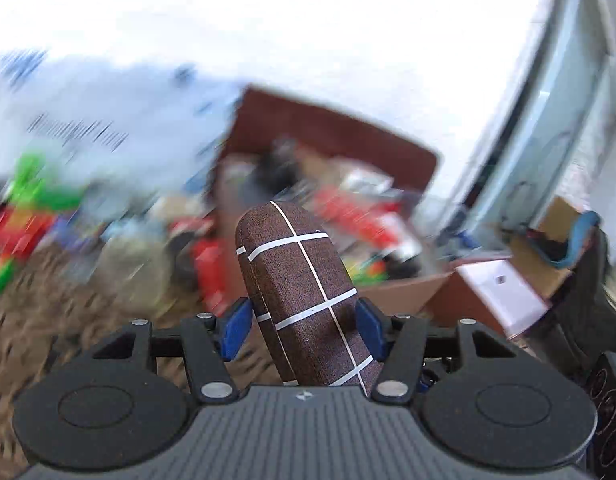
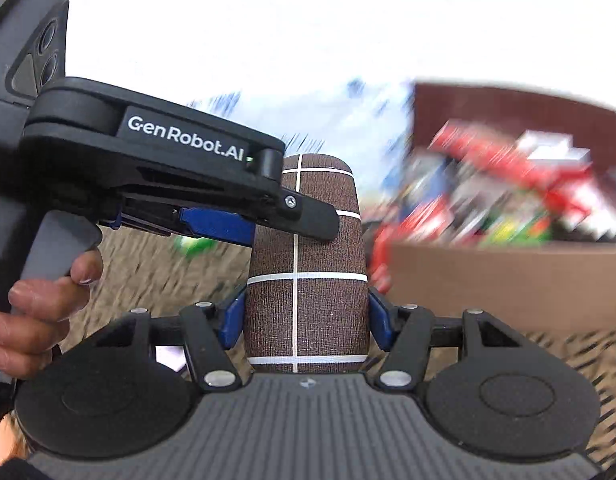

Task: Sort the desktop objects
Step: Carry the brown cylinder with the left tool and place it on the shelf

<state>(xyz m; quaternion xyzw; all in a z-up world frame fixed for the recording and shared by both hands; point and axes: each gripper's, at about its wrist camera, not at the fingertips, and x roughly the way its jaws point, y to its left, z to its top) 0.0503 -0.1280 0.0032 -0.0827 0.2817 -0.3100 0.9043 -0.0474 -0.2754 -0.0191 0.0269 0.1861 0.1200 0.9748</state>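
Both grippers are on one thing: a brown fabric-covered case (image 1: 304, 292) w/ thin white grid lines, rounded at the far end, oblong. It is up off the surface, carried between the two tools.

Left gripper (image 1: 304, 326): blue pads either side of the case, pressed to its flanks, so clamped on it. Case sits tilted in this view, leaning left at the top. In the right wrist view the left tool comes in from the left side, black body w/ white lettering, its finger (image 2: 308, 220) lying across the case's face about mid-height. A person's hand (image 2: 40, 308) wraps the grey handle below it.

Right gripper (image 2: 306, 320): blue pads tight against both long sides of the case's near end, also clamped. Case stands straight up the frame here, far end (image 2: 320, 168) clear of both tools.

Surroundings v. blurred. Below: mottled brown-tan surface (image 1: 88, 312). Behind the case: open cardboard box (image 1: 396, 292), dark brown inner walls, full of mixed packets, red and white mostly, can't make out items. Left of box: more clutter, green and red bits (image 1: 24, 208), unreadable. Pale sheet w/ dark print (image 1: 80, 132) behind that. Far right in left view: a second small carton (image 1: 548, 248) w/ something blue over it, and a white card (image 1: 500, 288) near the box corner.
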